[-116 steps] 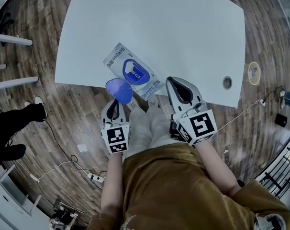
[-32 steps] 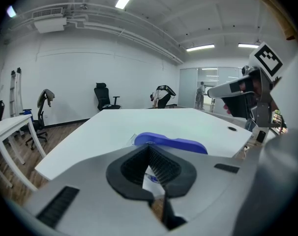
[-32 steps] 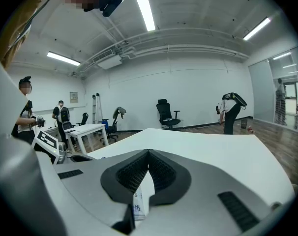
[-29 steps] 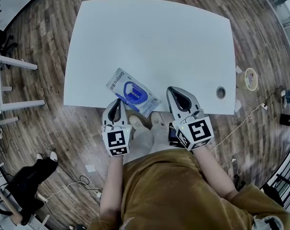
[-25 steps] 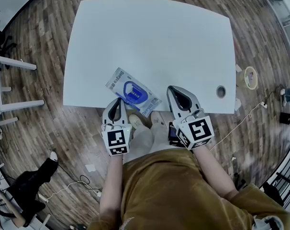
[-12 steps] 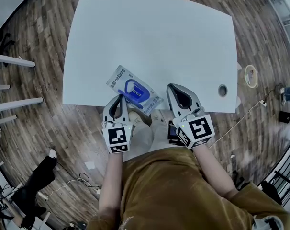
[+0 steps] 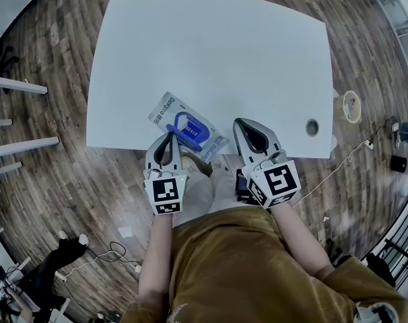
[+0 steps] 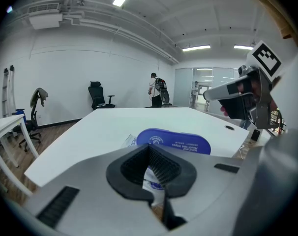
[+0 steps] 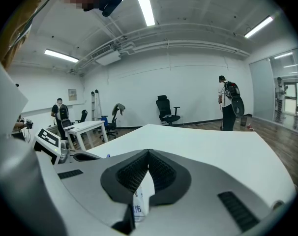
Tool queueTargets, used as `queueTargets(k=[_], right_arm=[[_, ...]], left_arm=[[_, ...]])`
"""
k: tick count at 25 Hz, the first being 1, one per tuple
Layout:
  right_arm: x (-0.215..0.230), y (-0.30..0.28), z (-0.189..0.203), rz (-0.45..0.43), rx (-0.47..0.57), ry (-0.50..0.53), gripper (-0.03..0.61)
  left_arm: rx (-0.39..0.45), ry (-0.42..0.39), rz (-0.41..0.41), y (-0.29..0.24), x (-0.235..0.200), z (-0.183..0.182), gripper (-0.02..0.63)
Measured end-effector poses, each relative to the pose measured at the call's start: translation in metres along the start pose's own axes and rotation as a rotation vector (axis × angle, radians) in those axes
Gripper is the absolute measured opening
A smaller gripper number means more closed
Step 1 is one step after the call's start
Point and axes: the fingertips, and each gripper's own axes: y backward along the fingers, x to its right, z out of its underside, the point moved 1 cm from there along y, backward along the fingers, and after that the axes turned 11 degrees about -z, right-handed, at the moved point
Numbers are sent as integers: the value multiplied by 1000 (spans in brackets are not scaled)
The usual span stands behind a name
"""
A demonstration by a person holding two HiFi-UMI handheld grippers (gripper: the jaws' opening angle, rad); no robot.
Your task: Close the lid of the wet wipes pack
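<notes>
**Left gripper** (image 7: 169,136): the jaws are brought together with the tips meeting, and nothing is clamped between them. The tips lie over the near left edge of the wet wipes pack (image 7: 165,110). Whether they press on it cannot be told. In the left gripper view, the pack's white wrapper shows through the slot below the tips. The blue lid (image 8: 173,141) shows just beyond them.

**Right gripper** (image 7: 244,122): the jaws are likewise together at the tips and hold nothing. A sliver of white printed material shows through the slot beneath them, and what it is cannot be told. This gripper sits at the near edge of the bench (image 7: 211,46), to the right of the pack and apart from it.

**Arms:** both forearms reach forward from the body and run roughly parallel. The grippers are side by side, and each marker cube faces up (left (image 7: 165,194), right (image 7: 275,182)).

**Wet wipes pack:** it lies flat and aslant at the near edge of the bench, left of centre, with its right corner at the bench edge. The lid is lowered onto the top face with its printed side up. Whether it is latched cannot be told.

**Surroundings:** the rest of the white bench stretches away to the far side. A round cable hole (image 7: 312,126) lies near its near right corner. The bench stands on a wood-plank floor (image 7: 56,173). In the left gripper view, an office chair (image 8: 97,96) stands by the far wall, and a person with a backpack (image 8: 156,90) stands there too.
</notes>
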Motion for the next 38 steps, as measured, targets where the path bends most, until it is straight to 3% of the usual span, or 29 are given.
queueTargets(k=[38], right_arm=[[6,-19,9,-20,-47,-25,6]], left_arm=[[-31,-14,62,-15,16,3,-3]])
